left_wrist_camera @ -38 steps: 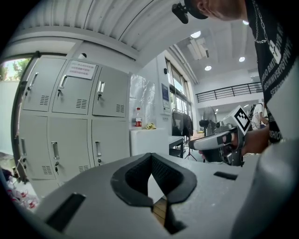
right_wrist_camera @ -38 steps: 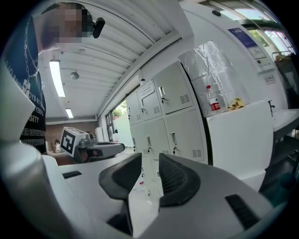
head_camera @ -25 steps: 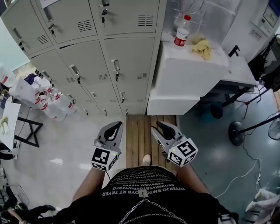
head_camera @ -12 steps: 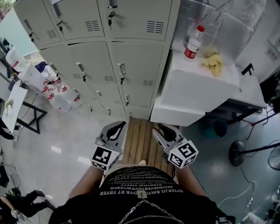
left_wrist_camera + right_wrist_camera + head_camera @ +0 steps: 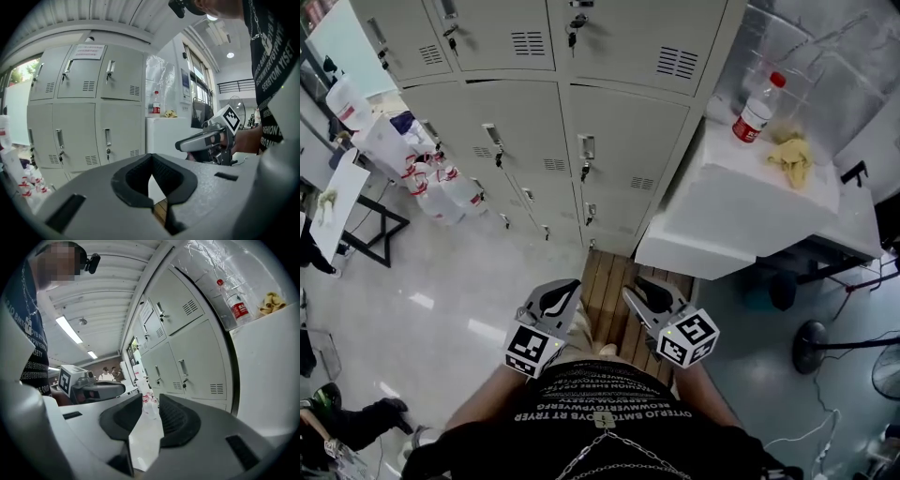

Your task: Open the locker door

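The grey locker bank (image 5: 619, 141) fills the top of the head view, every door closed, with handles and keys such as one on a middle-row door (image 5: 586, 147). Both grippers hang low by my torso, well short of the lockers. The left gripper (image 5: 561, 292) has its fingertips touching and nothing between them. In the left gripper view the lockers (image 5: 84, 117) stand ahead beyond its closed pads (image 5: 136, 176). The right gripper (image 5: 639, 289) is open with an empty gap. Past its pads (image 5: 176, 420), the right gripper view shows the lockers (image 5: 187, 348).
A white block (image 5: 741, 211) stands right of the lockers with a water bottle (image 5: 752, 110) and a yellow cloth (image 5: 794, 155) on top. Wooden slats (image 5: 605, 281) lie underfoot. Bags of bottles (image 5: 431, 187) and a black-framed stand (image 5: 366, 225) sit left. A fan base (image 5: 814, 337) is at right.
The head view has shifted, so the lockers now sit further right and larger in frame. Both grippers stay low by the torso with their jaws as before.
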